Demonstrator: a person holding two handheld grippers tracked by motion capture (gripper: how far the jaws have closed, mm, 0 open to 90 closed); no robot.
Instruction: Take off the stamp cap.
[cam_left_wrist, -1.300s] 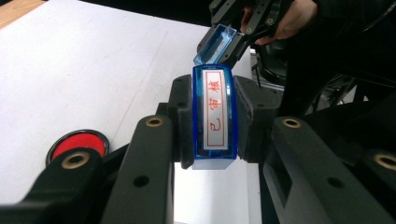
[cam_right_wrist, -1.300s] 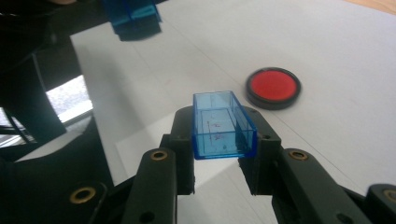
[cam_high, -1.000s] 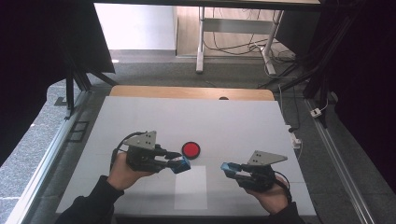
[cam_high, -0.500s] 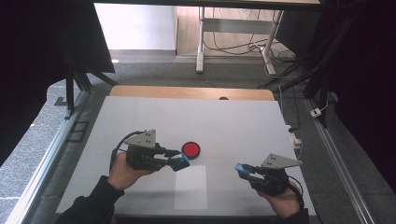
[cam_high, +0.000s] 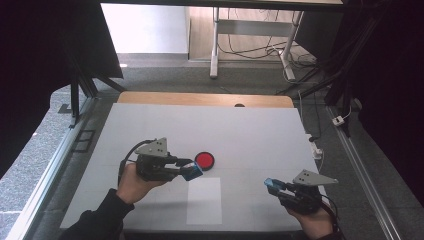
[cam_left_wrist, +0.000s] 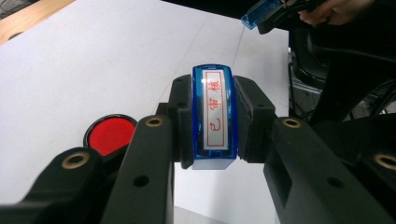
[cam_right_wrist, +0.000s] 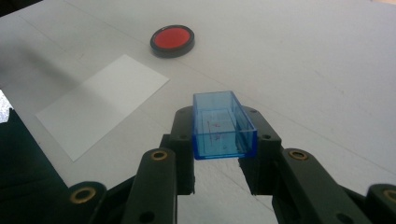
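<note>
1. Table (cam_high: 150, 125): carries the ink pad (cam_high: 204, 160), lying near the middle.
2. Sheet of paper (cam_high: 204, 200): lies flat on the table, just nearer the person than the ink pad, apart from it.
3. Left gripper (cam_high: 191, 170): held above the table, just left of the ink pad and behind the paper's left corner; stamp (cam_left_wrist: 213, 116) clamped between the jaws.
4. Right gripper (cam_high: 272, 184): held near the table's right front corner, well right of the paper; stamp cap (cam_right_wrist: 223, 125) clamped between the jaws.
5. Grippers: well apart, tips pointed toward each other, paper between them.
</note>
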